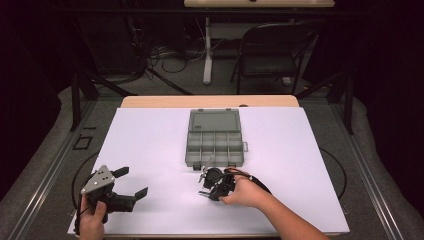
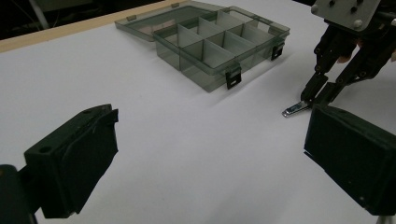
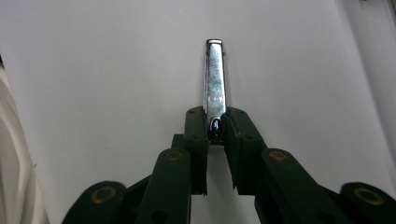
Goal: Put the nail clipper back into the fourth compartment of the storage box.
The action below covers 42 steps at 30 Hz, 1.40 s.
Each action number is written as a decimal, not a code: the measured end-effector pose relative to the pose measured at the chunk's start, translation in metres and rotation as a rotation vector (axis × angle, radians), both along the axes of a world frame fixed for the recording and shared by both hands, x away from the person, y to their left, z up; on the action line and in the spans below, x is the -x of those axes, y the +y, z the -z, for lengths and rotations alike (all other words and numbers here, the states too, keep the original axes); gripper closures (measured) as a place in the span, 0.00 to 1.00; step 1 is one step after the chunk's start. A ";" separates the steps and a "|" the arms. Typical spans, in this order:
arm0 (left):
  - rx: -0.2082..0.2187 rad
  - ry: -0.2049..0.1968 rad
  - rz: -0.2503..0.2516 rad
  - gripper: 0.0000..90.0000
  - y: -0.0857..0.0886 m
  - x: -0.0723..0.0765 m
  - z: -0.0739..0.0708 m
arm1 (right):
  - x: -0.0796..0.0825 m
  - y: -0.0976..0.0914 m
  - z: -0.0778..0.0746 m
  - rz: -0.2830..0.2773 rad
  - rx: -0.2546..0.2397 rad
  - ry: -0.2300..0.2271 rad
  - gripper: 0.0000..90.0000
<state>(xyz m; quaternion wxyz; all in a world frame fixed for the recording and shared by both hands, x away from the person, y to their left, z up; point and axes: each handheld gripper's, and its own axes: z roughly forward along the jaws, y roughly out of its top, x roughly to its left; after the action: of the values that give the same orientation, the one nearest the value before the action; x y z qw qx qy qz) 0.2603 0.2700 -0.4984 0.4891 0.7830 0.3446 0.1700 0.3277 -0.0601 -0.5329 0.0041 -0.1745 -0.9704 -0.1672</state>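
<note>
We note the right claw (image 3: 215, 122) pinching the nail clipper (image 3: 215, 79) by one end; we advise lifting level toward the open organizer box (image 1: 215, 140), left claw (image 1: 131, 182) spread idle.

Open compartment box (image 1: 215, 141), white table (image 1: 150, 150), folding chair (image 1: 272, 50).

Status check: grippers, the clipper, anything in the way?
Right gripper shut on shiny metal nail clipper, low at the white table. Left gripper open, idle. Open grey plastic compartment box just beyond, path unobstructed.
</note>
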 end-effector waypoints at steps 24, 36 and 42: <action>0.008 -0.008 -0.013 0.03 0.002 0.001 -0.002 | -0.002 -0.003 -0.016 0.043 -0.028 -0.012 0.89; 0.010 -0.010 -0.017 0.03 0.003 0.002 -0.003 | -0.009 -0.014 -0.039 0.090 -0.087 -0.041 0.89; 0.010 -0.012 -0.016 0.03 0.003 0.002 -0.003 | -0.013 -0.018 -0.048 0.114 -0.111 -0.056 0.89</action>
<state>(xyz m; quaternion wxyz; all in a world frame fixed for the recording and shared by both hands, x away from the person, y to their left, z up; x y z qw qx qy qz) 0.2584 0.2727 -0.4957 0.4936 0.7767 0.3490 0.1769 0.3403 -0.0777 -0.4846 -0.0230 -0.2242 -0.9479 -0.2253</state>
